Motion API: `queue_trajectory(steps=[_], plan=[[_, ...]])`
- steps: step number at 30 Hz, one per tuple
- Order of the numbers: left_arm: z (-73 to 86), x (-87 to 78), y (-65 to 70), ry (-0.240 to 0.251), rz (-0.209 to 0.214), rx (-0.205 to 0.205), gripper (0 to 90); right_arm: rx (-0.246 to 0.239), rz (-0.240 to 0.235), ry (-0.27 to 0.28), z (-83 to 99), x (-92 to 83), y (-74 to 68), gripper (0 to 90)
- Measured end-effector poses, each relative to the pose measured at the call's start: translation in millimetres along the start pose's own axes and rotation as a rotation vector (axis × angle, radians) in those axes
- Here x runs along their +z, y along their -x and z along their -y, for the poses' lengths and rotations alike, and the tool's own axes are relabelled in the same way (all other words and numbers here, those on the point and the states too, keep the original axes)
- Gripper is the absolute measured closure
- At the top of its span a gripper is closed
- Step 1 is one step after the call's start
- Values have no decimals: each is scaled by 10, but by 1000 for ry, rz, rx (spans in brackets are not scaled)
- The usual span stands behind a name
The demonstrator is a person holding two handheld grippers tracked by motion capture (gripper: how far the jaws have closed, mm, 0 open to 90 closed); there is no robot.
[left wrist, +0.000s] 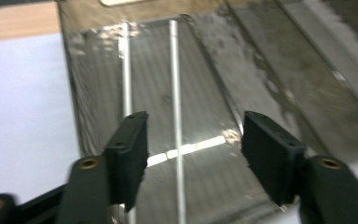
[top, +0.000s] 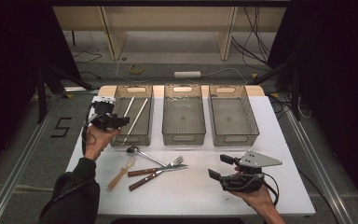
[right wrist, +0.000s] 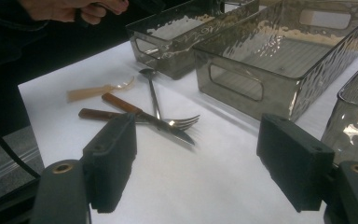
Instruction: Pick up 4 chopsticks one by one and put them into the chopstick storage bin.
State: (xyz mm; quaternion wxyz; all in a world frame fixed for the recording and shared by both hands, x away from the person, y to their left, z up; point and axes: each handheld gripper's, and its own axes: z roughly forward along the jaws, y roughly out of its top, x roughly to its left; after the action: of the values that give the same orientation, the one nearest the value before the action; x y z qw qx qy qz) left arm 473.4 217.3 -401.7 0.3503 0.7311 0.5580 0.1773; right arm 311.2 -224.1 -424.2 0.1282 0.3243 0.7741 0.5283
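White table (top: 242, 186): left bin (top: 145, 119) with two chopsticks (top: 137, 119).

Bare table (top: 200, 186) open between hands, cutlery heap (top: 151, 168) ahead-left – three bins (top: 182, 137) wall the far side

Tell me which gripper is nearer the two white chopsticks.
Left. The left gripper hovers over the chopsticks in the left bin; the right gripper sits far off near the table's front.

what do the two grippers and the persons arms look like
Both are black handheld tools. The left gripper carries a white block at its back; the right gripper bears a grey three-cornered plate. Each has flat black rectangular pads and trails a black cable. The left arm wears a black sleeve.
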Motion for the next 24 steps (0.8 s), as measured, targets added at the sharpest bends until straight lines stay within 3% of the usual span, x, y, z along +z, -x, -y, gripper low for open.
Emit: queue_trajectory(steps=[2,4,7,13,24], plan=[[51,-70,27,-22,61,-5,334,3,2,1,1,-3,2,296],[127,-142,70,-19,87,9,301,6,5,1,2,-4,4,296],[209,-227,121,-52,83,57,268,7,5,3,-1,-11,10,296],[317,-383,174,-56,82,83,245,1,4,7,-9,-13,-7,296],[457,-386,335,-151,108,146,201,7,4,11,-6,-13,-3,293]])
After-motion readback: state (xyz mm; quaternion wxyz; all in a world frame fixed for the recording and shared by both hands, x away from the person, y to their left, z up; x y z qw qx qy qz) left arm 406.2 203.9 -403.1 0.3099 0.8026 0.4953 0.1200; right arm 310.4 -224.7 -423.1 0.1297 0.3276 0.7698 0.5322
